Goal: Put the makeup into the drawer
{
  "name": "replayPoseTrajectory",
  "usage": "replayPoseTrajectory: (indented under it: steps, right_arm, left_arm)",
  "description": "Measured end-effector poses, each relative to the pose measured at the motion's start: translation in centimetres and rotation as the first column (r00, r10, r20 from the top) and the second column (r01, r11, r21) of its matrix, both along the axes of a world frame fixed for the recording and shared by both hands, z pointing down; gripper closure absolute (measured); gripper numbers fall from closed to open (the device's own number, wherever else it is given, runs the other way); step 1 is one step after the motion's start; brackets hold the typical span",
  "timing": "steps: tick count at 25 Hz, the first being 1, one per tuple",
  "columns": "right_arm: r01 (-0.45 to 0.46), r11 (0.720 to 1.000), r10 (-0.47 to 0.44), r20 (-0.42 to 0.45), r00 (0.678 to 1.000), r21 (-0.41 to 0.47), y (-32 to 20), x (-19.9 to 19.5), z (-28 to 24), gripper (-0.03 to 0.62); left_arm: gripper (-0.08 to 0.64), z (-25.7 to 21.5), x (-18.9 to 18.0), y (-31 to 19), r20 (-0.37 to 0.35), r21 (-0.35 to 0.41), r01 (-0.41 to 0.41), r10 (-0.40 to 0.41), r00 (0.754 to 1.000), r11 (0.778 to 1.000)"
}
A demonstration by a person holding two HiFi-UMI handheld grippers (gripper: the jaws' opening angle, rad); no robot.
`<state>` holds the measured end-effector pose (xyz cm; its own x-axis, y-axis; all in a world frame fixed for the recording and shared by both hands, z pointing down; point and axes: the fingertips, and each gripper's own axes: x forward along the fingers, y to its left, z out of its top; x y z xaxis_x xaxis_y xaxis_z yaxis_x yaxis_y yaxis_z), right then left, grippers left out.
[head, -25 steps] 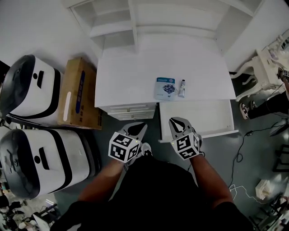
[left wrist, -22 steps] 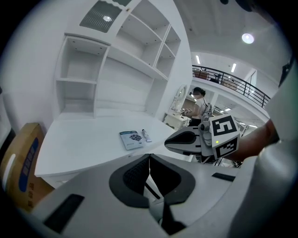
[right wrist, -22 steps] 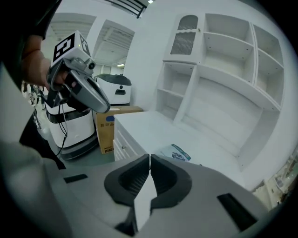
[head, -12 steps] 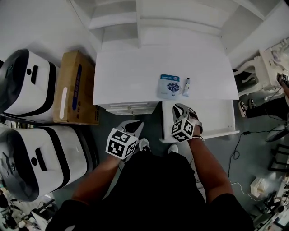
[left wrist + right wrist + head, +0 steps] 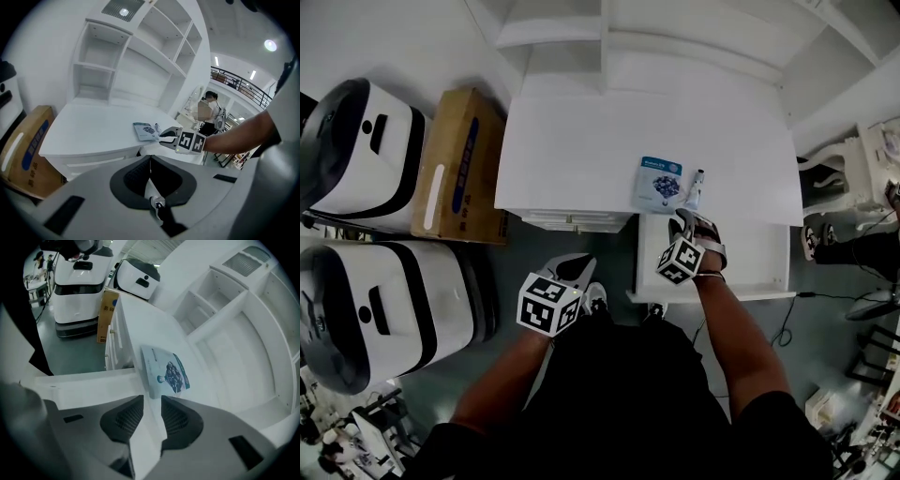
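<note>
A blue-and-white makeup packet (image 5: 659,184) lies flat near the front edge of the white desk (image 5: 581,141), and a small tube (image 5: 696,188) lies just right of it. Below them a white drawer (image 5: 748,259) is pulled out. My right gripper (image 5: 689,221) hovers over the drawer's back left part, close under the tube. Its jaws have just been opening and stand slightly apart with nothing between them; the packet (image 5: 166,371) lies just beyond them. My left gripper (image 5: 570,274) hangs low in front of the desk, shut and empty (image 5: 150,161).
A cardboard box (image 5: 459,178) stands left of the desk, with two white machines (image 5: 356,155) (image 5: 384,319) beyond it. Small closed drawers (image 5: 572,222) sit under the desk's left half. Open shelves (image 5: 609,37) rise behind the desk. Cables (image 5: 787,323) trail on the floor to the right.
My right gripper has moved forward from the drawer's front rim to over the drawer near the tube, rolling as it went. The left gripper has sunk slightly.
</note>
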<state>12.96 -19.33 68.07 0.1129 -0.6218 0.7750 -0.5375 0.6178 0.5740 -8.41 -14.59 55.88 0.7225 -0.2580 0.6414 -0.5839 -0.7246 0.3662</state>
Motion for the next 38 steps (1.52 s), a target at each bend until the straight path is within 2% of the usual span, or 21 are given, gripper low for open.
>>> replayPoseTrajectory:
  steps: [11,15,20,27,31,38]
  right_arm:
    - [0.138,0.99,-0.135,-0.072,0.988,0.042,-1.5,-0.2,0.3,0.482]
    - [0.164,0.985,-0.16,-0.06,0.985,0.06,-1.4,-0.4,-0.3,0.535]
    - [0.189,0.979,-0.188,-0.021,0.982,0.076,-1.6,-1.0,-1.5,0.551]
    - [0.135,0.981,-0.149,0.096,0.984,0.138,-3.5,-1.0,-5.4,0.564]
    - [0.077,0.987,-0.1,0.169,0.98,0.139,-4.5,-0.4,-7.1,0.565]
    - [-0.056,0.991,0.011,0.341,0.94,0.122,-6.2,-0.3,-10.1,0.566]
  left_arm:
    - [0.549,0.0,0.6,-0.5,0.015,0.002,0.084,-0.084,0.996,0.996]
    - [0.549,-0.1,0.8,-0.4,0.013,0.007,0.097,-0.097,0.995,0.995]
    - [0.549,-0.4,1.7,-0.3,-0.001,0.013,0.103,-0.103,0.995,0.995]
    - [0.549,-1.1,1.9,-0.7,-0.021,0.036,0.112,-0.112,0.994,0.993]
    - [0.549,-1.6,2.2,-0.6,-0.028,0.044,0.113,-0.111,0.993,0.993]
    - [0.549,-2.4,1.8,-0.6,-0.038,0.062,0.123,-0.121,0.992,0.99]
